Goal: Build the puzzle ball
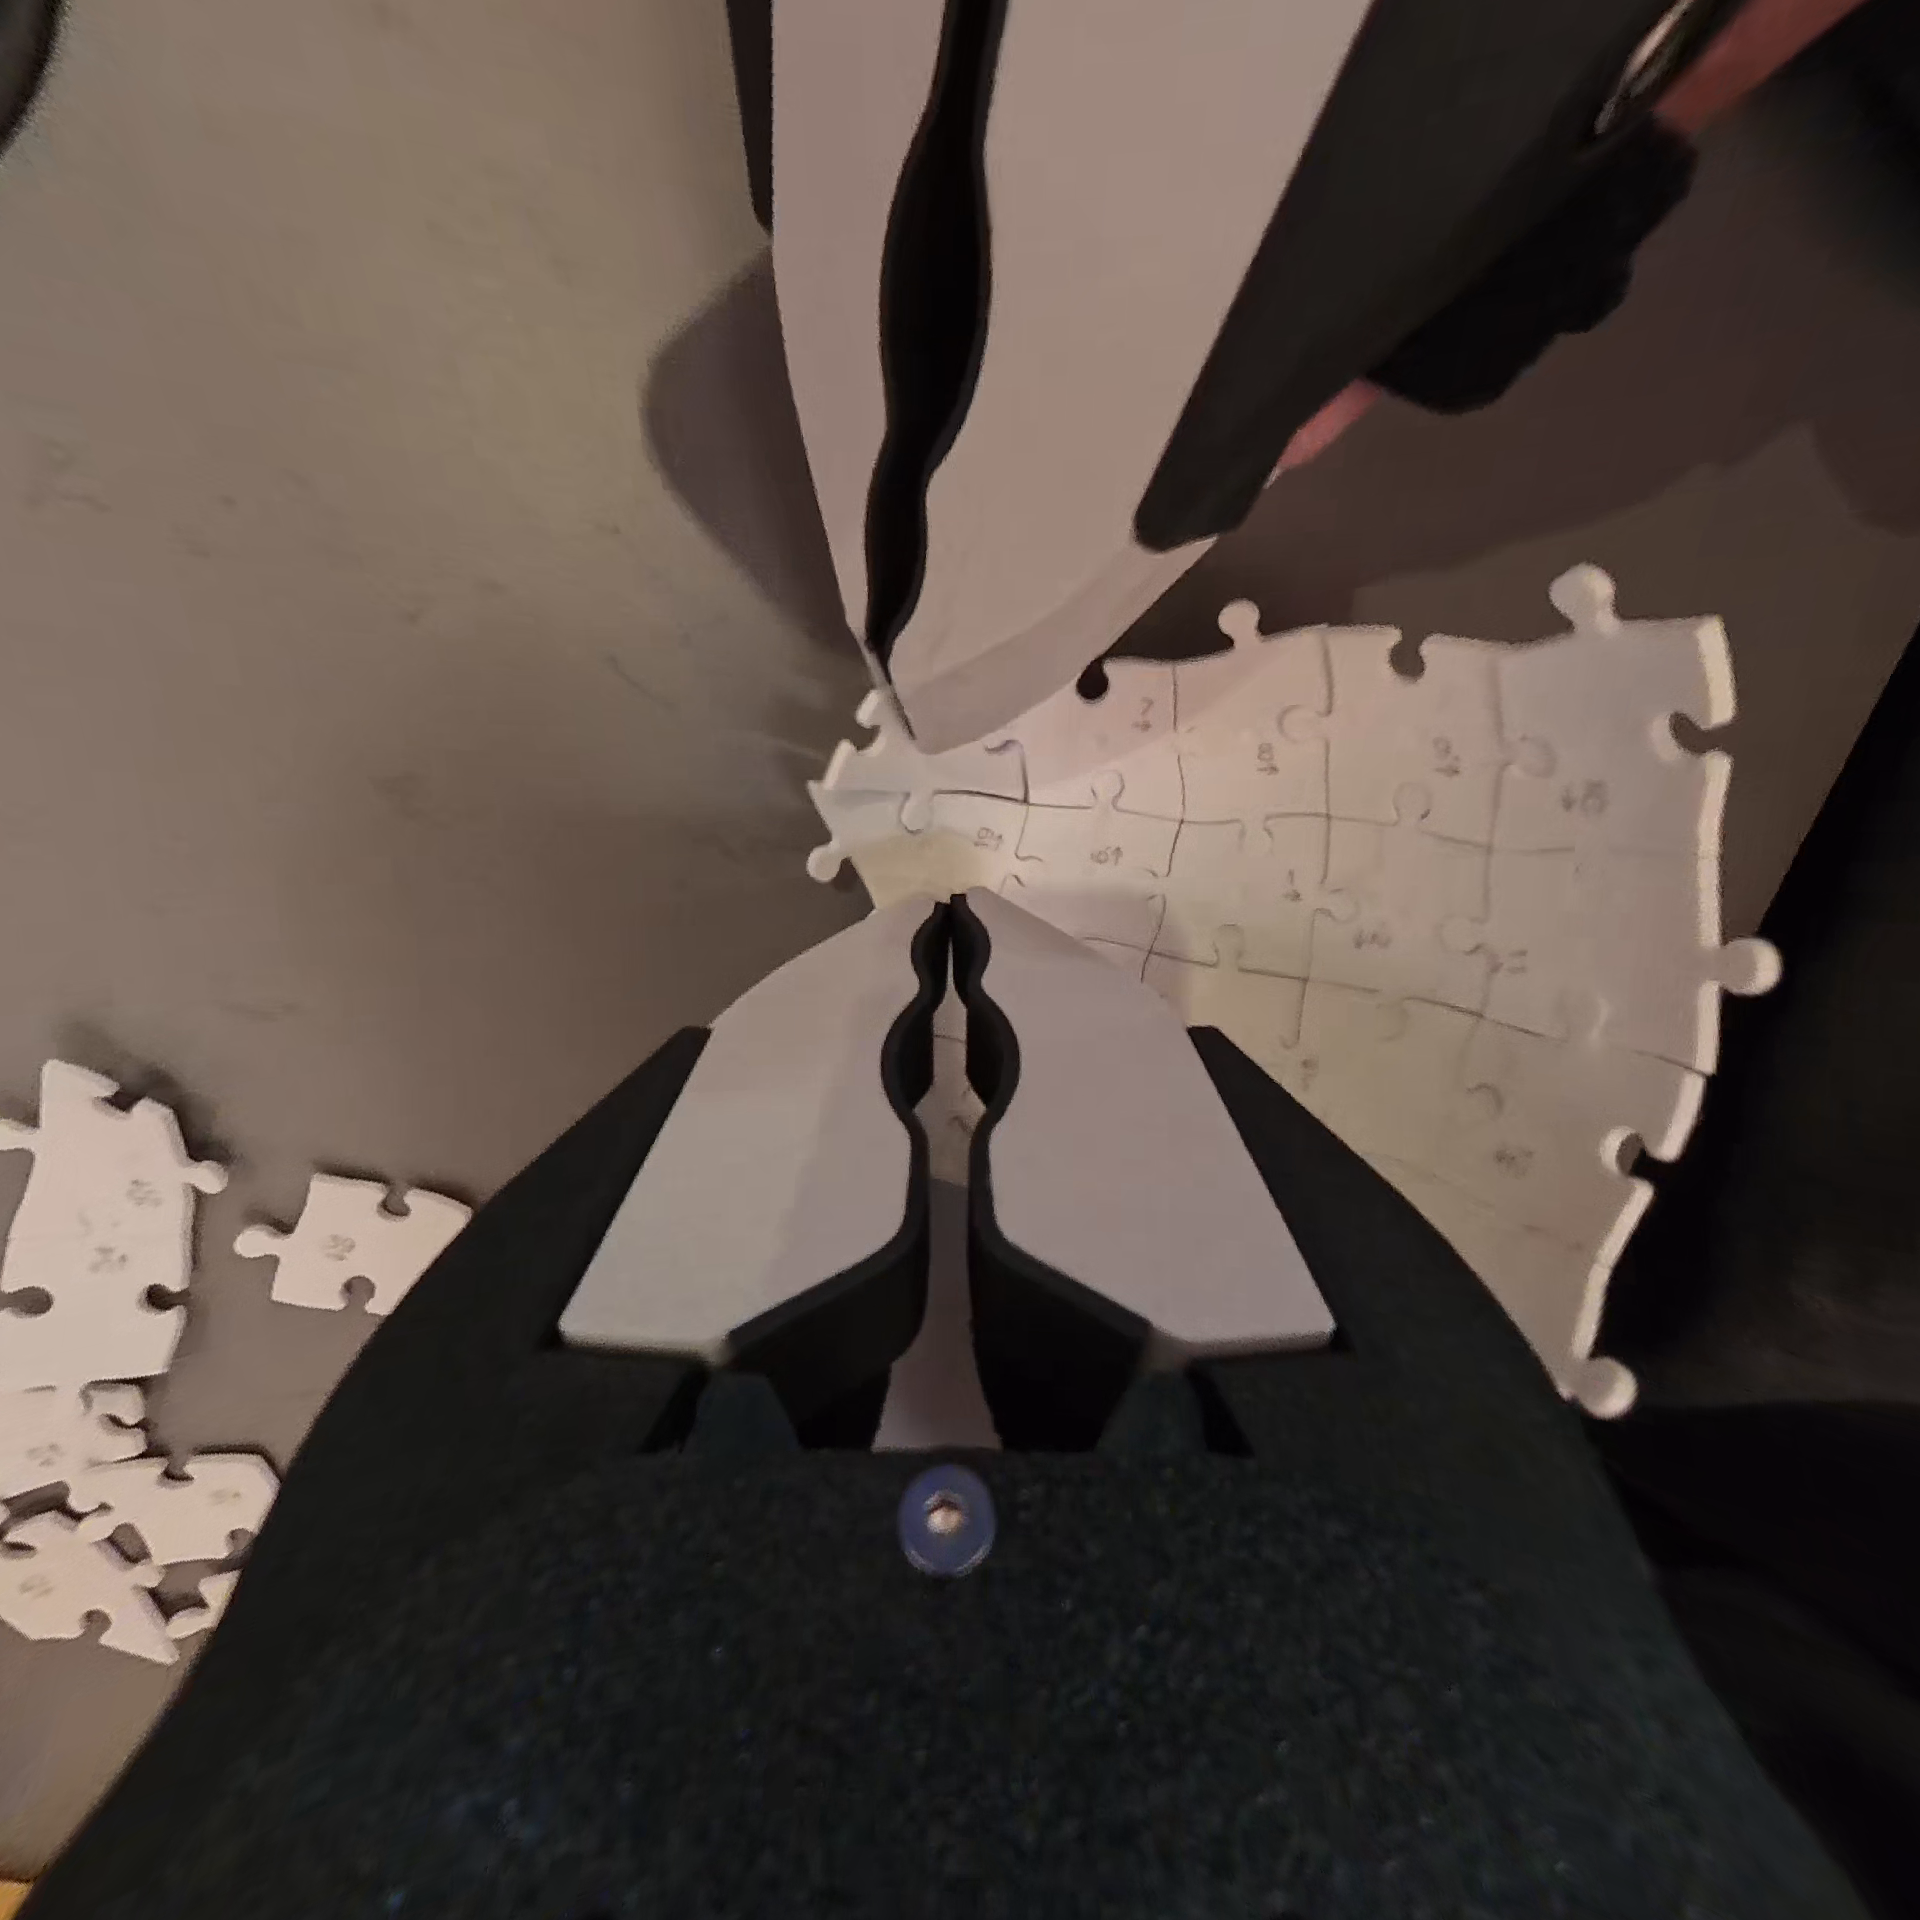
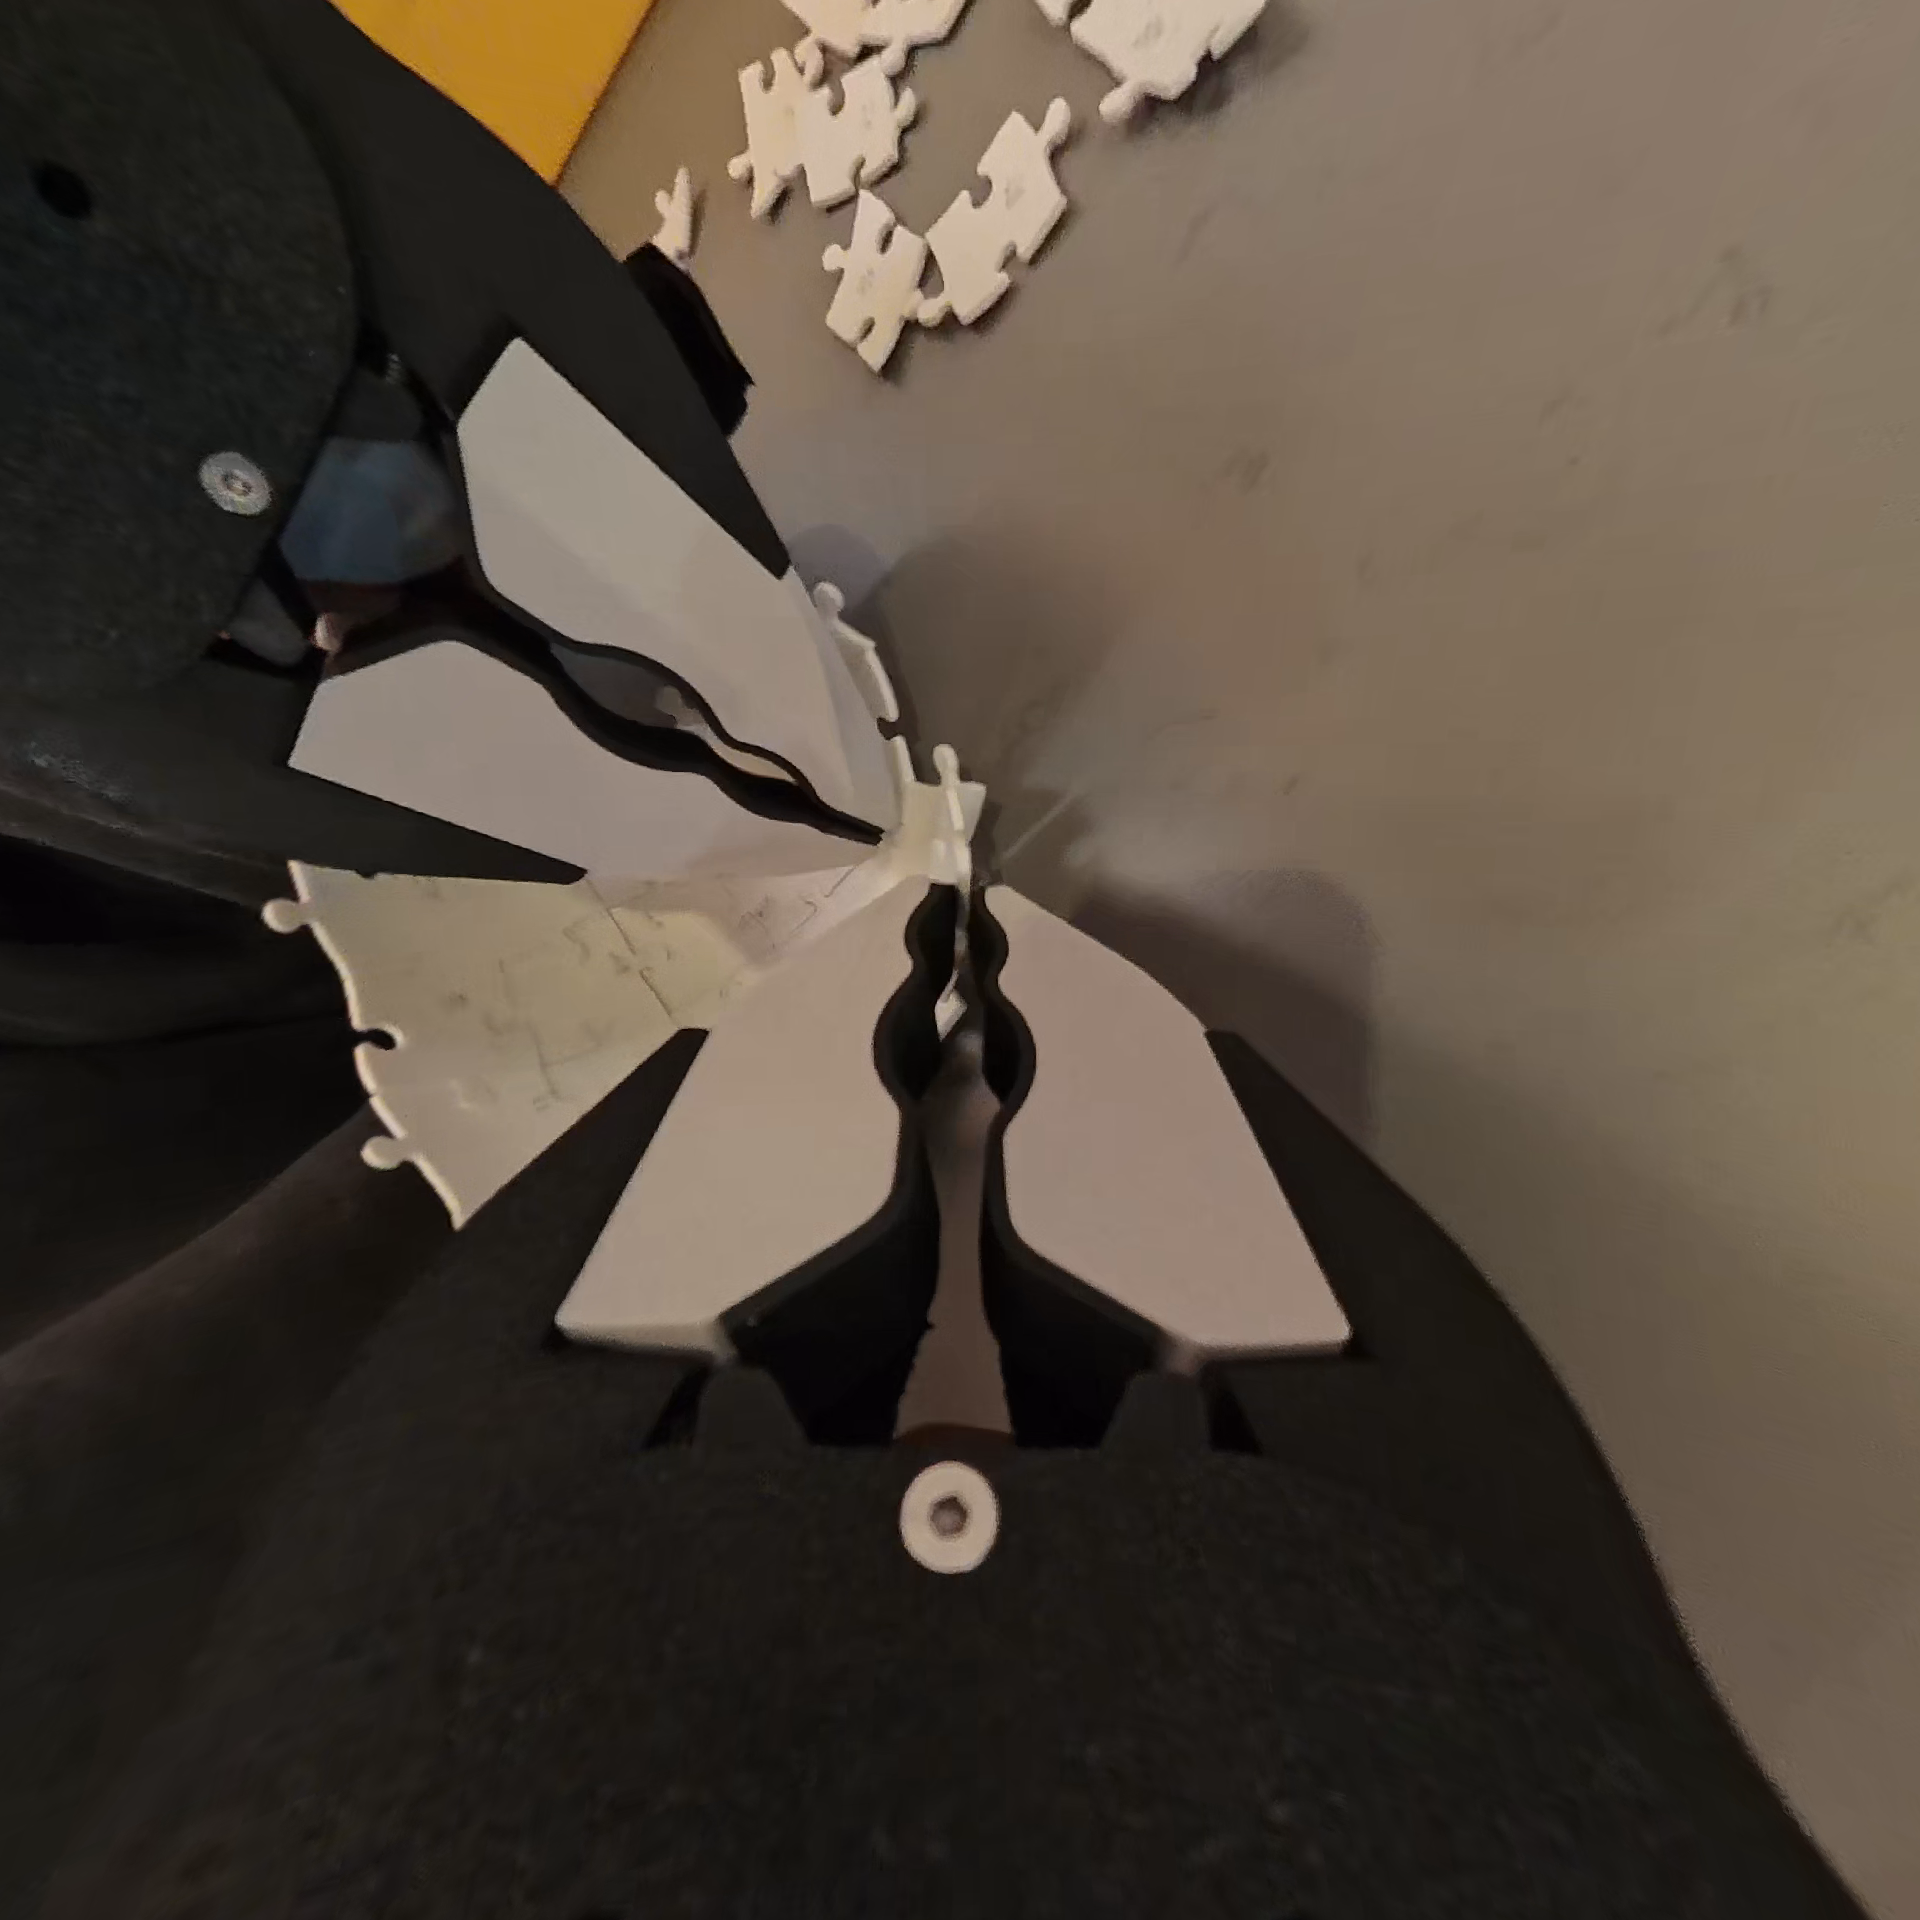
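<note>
Both tongs are squeezed tight. Left gripper pinches the near corner of the puzzle sheet, a white curved panel of joined pieces held up off the grey table. Right gripper comes in from the far side and nips the end piece at that same corner, so the two sets of tips sit just apart with the piece between them.

To do this step well, I think the end piece's knob should be pushed straight into its hole while the left tongs hold the sheet firm (no twisting, or the joins may pop open). A small, slow squeeze looks best.

From the pinched corner the sheet fans out to the right of the left tongs, and that is its long way. Its marked side faces the left camera, and it bends like a bit of a bowl.

Off to the left of the left tongs, loose pieces lie on the table, well apart from the sheet
</note>
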Action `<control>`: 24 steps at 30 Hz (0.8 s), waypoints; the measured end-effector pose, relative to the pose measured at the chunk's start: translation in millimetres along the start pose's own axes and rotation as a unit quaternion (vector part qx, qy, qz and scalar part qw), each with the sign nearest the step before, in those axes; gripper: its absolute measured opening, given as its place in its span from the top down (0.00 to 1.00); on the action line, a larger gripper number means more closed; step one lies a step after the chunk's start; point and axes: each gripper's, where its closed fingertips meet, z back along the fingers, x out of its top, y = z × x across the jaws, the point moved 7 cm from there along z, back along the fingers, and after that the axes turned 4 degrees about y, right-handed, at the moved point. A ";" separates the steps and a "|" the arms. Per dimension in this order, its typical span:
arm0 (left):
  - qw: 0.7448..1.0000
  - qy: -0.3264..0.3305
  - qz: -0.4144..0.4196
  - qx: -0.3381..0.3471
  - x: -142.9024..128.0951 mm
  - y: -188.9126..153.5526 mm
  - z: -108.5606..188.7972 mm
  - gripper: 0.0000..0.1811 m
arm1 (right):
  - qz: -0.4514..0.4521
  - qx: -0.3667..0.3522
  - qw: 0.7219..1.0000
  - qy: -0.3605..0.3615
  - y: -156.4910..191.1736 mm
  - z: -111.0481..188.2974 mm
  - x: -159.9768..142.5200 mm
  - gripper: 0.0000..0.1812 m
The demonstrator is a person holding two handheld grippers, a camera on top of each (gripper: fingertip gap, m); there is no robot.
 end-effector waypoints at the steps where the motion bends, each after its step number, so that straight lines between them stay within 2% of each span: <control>1: 1.000 0.000 0.000 -0.001 0.5 0.5 -0.5 1.00 | -0.006 0.001 1.000 0.007 -0.7 -0.4 0.4 0.99; 11: 1.000 0.010 0.005 -0.023 3.7 5.9 -2.7 1.00 | -0.024 -0.008 0.999 0.034 -7.3 -2.3 2.4 0.97; 18: 0.999 0.011 0.005 -0.030 5.4 4.0 -3.5 1.00 | 0.006 -0.016 0.999 0.027 -1.3 7.2 6.0 0.94; 24: 0.999 0.012 0.009 -0.030 6.0 4.1 -4.1 1.00 | 0.075 0.004 0.997 -0.012 23.6 23.9 13.4 0.99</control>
